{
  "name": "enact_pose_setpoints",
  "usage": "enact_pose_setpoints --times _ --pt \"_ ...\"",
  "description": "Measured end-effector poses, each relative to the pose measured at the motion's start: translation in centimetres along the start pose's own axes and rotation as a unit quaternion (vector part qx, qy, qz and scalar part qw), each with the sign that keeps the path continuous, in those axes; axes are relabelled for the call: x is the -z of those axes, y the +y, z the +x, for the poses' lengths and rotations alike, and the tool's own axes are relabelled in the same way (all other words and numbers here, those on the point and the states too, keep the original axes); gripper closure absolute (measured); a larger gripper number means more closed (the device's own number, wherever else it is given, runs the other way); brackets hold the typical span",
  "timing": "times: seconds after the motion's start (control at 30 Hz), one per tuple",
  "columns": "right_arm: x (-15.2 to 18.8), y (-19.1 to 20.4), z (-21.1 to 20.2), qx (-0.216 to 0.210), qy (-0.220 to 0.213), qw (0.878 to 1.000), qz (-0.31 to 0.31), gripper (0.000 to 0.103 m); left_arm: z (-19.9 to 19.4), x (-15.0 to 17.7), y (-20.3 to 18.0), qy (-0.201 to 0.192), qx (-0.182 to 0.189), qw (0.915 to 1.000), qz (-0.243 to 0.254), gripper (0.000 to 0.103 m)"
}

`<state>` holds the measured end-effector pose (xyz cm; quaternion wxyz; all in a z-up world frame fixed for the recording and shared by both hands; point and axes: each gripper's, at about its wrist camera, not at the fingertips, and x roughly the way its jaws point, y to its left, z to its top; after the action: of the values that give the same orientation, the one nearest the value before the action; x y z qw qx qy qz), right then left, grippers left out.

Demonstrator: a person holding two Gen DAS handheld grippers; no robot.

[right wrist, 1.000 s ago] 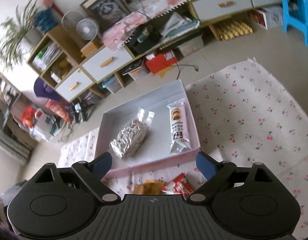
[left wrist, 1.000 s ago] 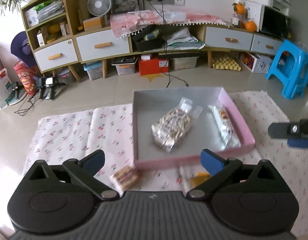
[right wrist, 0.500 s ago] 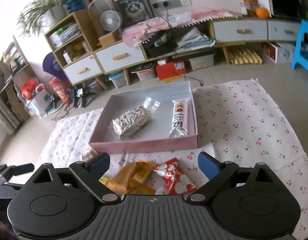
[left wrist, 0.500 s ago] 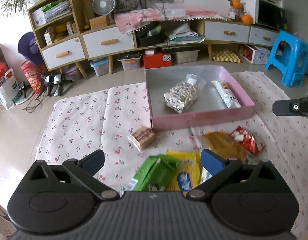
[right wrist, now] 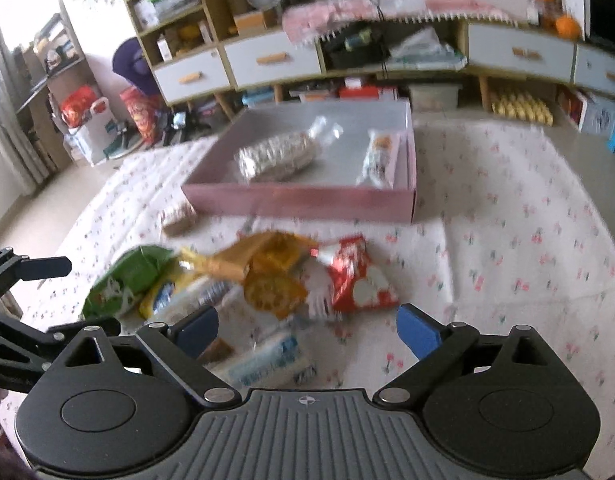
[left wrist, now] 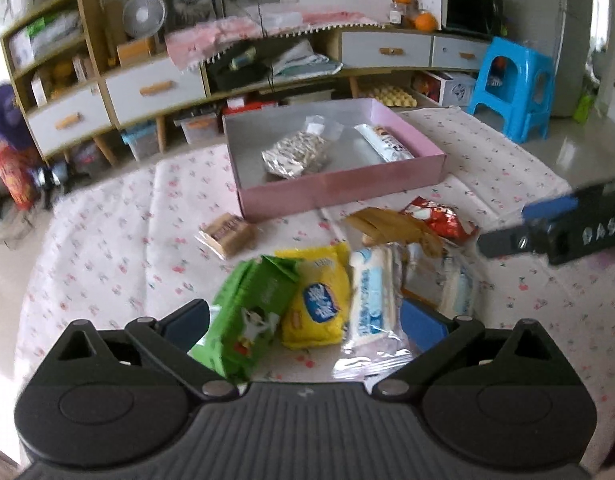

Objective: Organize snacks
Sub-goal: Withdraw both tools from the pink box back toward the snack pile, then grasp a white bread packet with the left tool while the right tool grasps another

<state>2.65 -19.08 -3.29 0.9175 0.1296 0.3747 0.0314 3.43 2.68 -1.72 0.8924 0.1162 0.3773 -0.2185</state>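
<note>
Cherry-print cloth (left wrist: 107, 248) covers the floor before a low sideboard. Left gripper (left wrist: 303, 322) fingers spread, empty, over the green packet (left wrist: 251, 312) and yellow packet (left wrist: 317, 298). Right gripper (right wrist: 307, 328) likewise spread, empty, near the red packet (right wrist: 357, 280). Pink box (left wrist: 339, 186) beyond holds two snacks. Packets look light, crinkly, slippery; pinch across the sealed edge.

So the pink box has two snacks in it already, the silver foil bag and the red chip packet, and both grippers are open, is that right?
Not quite. The second snack in the pink box is the long white wrapped bar, lying beside the silver foil bag. The red packet lies on the cloth outside the box, as the right wrist view shows. The left gripper and right gripper are both open.
</note>
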Motion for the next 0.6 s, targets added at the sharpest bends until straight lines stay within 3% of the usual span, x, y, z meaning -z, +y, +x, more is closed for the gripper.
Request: enact_pose_setpoints --times 0.23,0.47,0.6 --pt "0.7 -0.6 2.1 -0.03 0.071 0.994 0.077 0.006 1.1 0.0 0.5 0.036 0.061 0.9947 -0.074 0.015" --pt "0.9 -0.2 3.5 -0.035 0.095 0.988 0.115 0.008 2.1 0.6 2.0 0.066 0.085 0.9835 -0.145 0.03" --pt "1.0 0.3 4.4 -0.027 0.103 0.987 0.118 0.019 2.3 0.8 2.6 0.071 0.096 0.9778 -0.172 0.033"
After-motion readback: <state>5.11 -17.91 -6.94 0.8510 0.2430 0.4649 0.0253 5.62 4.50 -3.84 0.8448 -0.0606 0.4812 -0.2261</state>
